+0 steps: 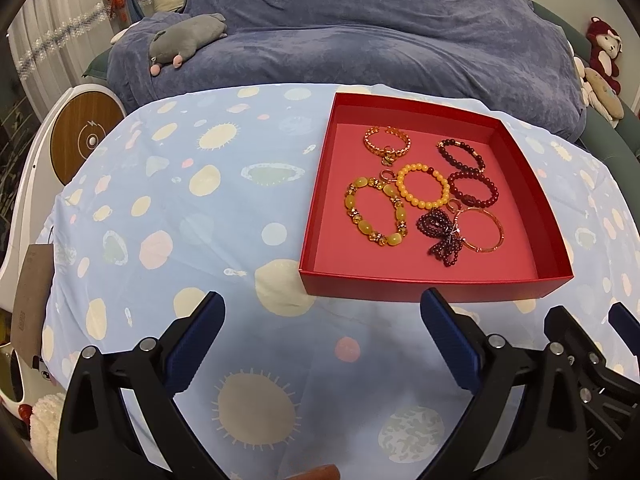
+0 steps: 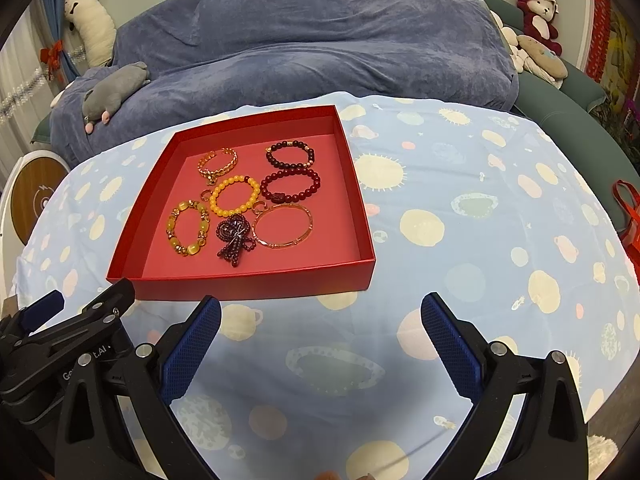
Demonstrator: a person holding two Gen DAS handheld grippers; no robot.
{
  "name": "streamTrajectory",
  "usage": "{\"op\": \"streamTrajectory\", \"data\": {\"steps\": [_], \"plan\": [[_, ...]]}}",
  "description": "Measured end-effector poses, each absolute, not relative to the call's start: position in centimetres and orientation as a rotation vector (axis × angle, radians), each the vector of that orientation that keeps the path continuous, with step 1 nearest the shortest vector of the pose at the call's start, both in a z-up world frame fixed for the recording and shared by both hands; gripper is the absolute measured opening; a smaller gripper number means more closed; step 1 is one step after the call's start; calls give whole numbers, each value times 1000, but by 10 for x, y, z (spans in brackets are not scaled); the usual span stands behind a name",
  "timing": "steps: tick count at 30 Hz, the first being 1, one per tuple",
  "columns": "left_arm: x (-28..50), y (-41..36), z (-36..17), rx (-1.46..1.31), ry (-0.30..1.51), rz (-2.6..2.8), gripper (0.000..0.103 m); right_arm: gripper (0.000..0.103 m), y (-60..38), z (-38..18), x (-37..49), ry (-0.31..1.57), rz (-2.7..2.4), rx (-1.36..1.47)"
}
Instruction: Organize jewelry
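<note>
A shallow red box (image 1: 432, 286) (image 2: 248, 282) sits on the patterned blue cloth and holds several bracelets: a gold chain one (image 1: 387, 143), a yellow bead one (image 1: 423, 187), a chunky amber one (image 1: 376, 211), two dark red bead ones (image 1: 474, 188), a thin gold bangle (image 1: 482, 230) and a bunched purple bead strand (image 1: 440, 236). My left gripper (image 1: 322, 312) is open and empty, just short of the box's near wall. My right gripper (image 2: 320, 316) is open and empty, near the box's front right corner. Each gripper shows at the edge of the other's view.
The cloth (image 2: 480, 220) covers a rounded table. Behind it is a sofa under a blue blanket (image 2: 300, 40) with a grey plush toy (image 1: 188, 38). More plush toys (image 2: 538, 12) sit at the far right. A round wooden-topped device (image 1: 82, 136) stands at left.
</note>
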State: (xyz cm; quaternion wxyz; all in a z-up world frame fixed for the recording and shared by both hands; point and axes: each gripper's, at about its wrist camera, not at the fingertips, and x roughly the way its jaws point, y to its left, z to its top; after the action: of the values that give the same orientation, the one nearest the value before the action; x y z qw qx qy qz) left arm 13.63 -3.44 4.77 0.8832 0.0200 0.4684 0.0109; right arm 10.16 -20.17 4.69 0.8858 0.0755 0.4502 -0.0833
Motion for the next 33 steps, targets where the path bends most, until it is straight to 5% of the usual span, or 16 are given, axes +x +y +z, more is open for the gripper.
{"op": "streamTrajectory", "data": {"steps": [33], "plan": [[138,-33,49,43,971,26,94,96,-201,47,102,936,-174,154]]}}
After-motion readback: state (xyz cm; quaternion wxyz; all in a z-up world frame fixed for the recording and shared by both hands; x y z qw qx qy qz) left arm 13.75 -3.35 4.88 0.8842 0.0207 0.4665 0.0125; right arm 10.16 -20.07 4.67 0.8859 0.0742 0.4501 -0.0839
